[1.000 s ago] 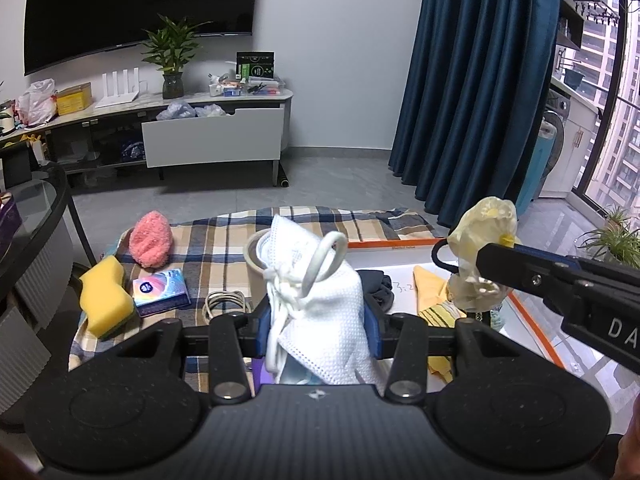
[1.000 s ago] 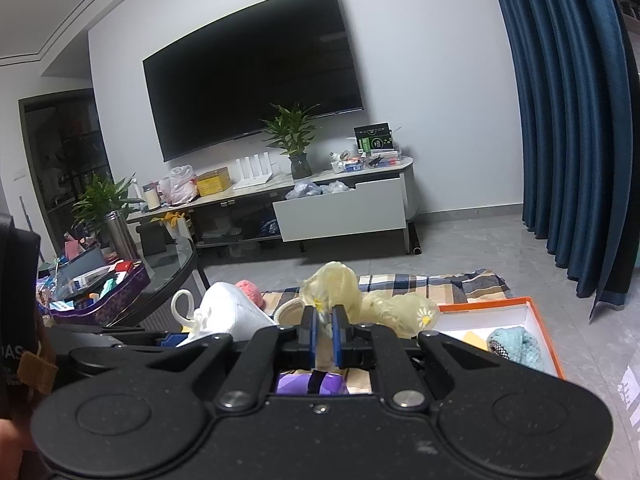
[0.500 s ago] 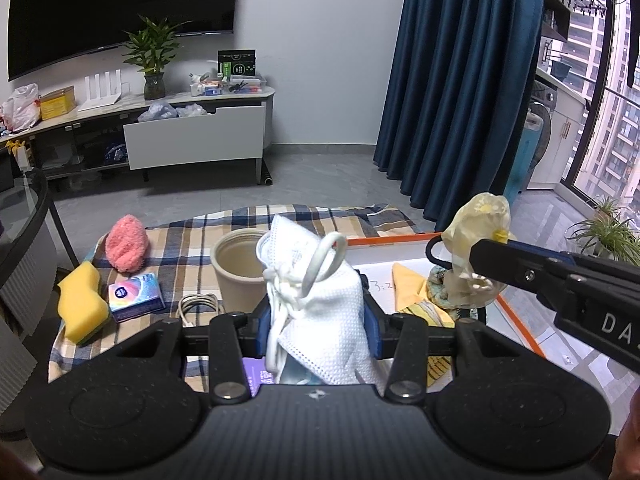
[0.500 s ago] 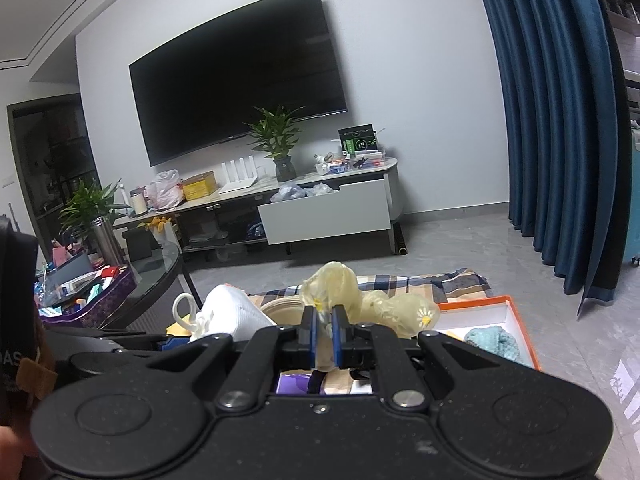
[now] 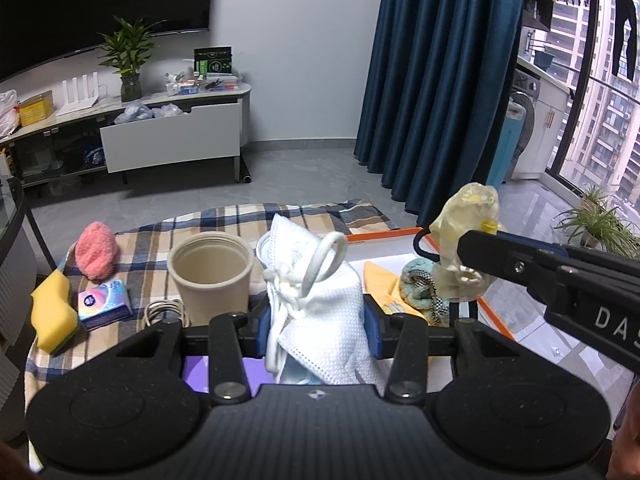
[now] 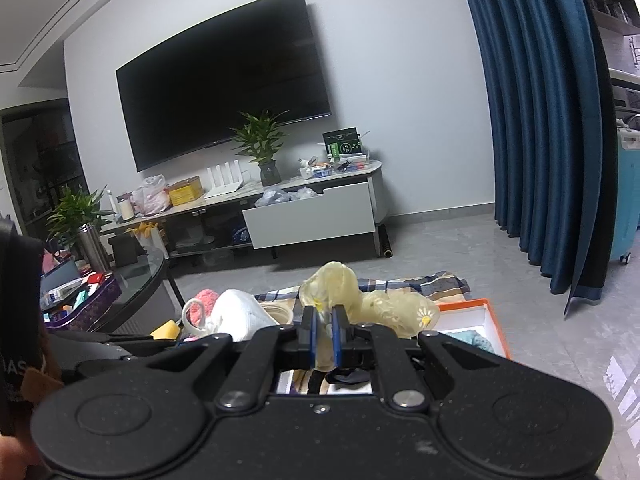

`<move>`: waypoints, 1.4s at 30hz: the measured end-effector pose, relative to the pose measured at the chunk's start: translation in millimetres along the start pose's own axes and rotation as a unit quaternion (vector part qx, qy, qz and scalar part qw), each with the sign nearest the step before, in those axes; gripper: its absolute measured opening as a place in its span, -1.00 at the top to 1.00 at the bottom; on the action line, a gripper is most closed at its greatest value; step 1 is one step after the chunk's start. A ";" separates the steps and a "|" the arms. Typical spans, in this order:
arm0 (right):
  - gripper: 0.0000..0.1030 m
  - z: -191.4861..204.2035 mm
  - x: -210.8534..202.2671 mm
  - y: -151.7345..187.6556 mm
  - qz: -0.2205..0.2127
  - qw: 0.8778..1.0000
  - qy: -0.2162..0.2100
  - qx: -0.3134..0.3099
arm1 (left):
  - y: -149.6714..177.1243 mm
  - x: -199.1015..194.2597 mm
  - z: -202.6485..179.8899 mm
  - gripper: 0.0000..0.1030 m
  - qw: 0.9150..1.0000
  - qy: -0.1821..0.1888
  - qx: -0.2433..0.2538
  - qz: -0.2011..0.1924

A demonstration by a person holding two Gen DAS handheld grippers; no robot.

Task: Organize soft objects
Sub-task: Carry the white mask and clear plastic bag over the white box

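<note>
Left gripper [image 5: 318, 320] raised level, jaws clenching white mesh face masks [image 5: 320, 304], right gripper [image 6: 324, 340] alongside, pinching pale-yellow daisy-print sheer fabric scrunchie [image 6: 348, 296], orange-rimmed box [image 5: 384, 234] beyond both jaws

Dim room, window daylight, fisheye-warped edges

both wrist views look forward, close over own tongs; share tv stand [image 5: 172, 136] [image 6: 312, 216], curtain [image 5: 436, 92] [image 6: 536, 120].
</note>
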State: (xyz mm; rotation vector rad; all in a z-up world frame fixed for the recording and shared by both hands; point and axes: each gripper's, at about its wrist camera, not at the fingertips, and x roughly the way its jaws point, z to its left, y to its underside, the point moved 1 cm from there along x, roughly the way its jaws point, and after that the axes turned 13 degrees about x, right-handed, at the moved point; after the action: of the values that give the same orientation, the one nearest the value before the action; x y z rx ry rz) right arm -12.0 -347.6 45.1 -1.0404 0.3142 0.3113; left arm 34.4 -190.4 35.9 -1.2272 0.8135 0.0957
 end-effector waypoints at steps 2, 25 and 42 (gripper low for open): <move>0.81 -2.5 -0.2 -1.0 -0.001 1.000 0.003 0.001 | -0.5 1.8 -1.3 0.14 1.000 0.003 0.002 0.001; 0.81 -31.1 10.1 -8.3 -0.005 0.999 0.037 0.018 | -7.1 30.8 -13.8 0.13 0.999 0.034 0.005 0.019; 0.81 -45.0 35.2 -10.5 0.007 0.998 0.051 0.032 | -11.3 48.3 -17.7 0.13 0.998 0.046 0.001 0.036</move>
State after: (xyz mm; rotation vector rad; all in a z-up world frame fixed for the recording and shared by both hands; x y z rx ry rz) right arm 19.5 -388.3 18.3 -0.9928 0.4218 0.2590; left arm 65.8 -226.7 14.2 -1.2086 0.9375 0.0969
